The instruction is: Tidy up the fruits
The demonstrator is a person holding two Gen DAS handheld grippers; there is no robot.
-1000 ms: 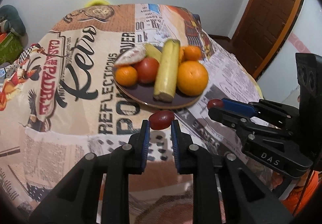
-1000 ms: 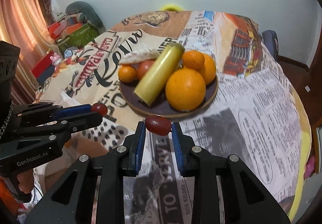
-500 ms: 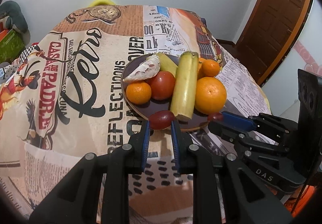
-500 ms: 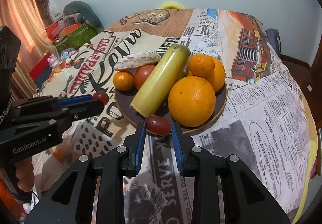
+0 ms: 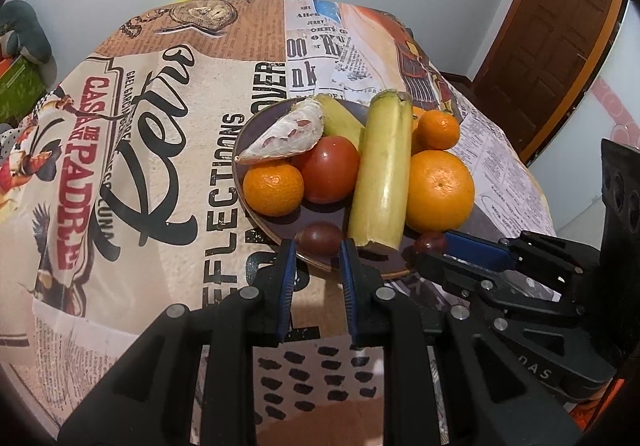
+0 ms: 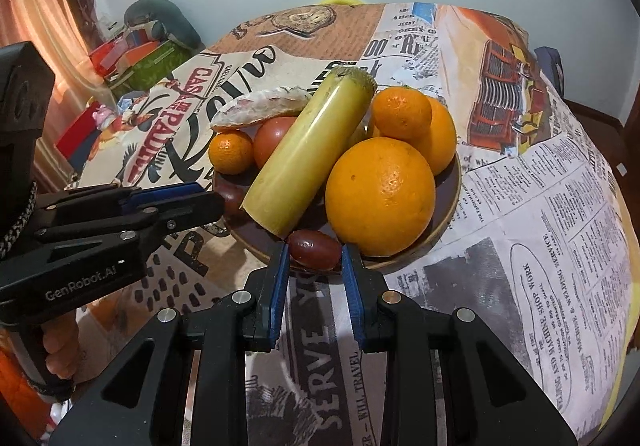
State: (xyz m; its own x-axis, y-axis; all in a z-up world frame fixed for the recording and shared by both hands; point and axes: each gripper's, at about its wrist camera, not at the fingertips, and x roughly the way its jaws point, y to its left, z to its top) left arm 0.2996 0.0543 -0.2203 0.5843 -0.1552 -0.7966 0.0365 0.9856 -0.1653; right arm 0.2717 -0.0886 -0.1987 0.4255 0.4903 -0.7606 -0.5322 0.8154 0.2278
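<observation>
Both grippers are seen closed on small dark-red fruits above the near rim of a brown plate (image 5: 280, 236). By the left gripper (image 5: 318, 248) one red fruit (image 5: 321, 238) is pinched between blue pads, at about 7 o'clock on the plate. By the right gripper (image 6: 314, 252) a second red fruit (image 6: 314, 249) is clamped, at about 6 o'clock in its own view. On the plate are lying a large orange (image 6: 380, 195), a pale green stalk (image 6: 308, 153), a tomato (image 5: 330, 169) and a small mandarin (image 5: 273, 187). A printed tablecloth (image 5: 160, 165) is spread beneath.
</observation>
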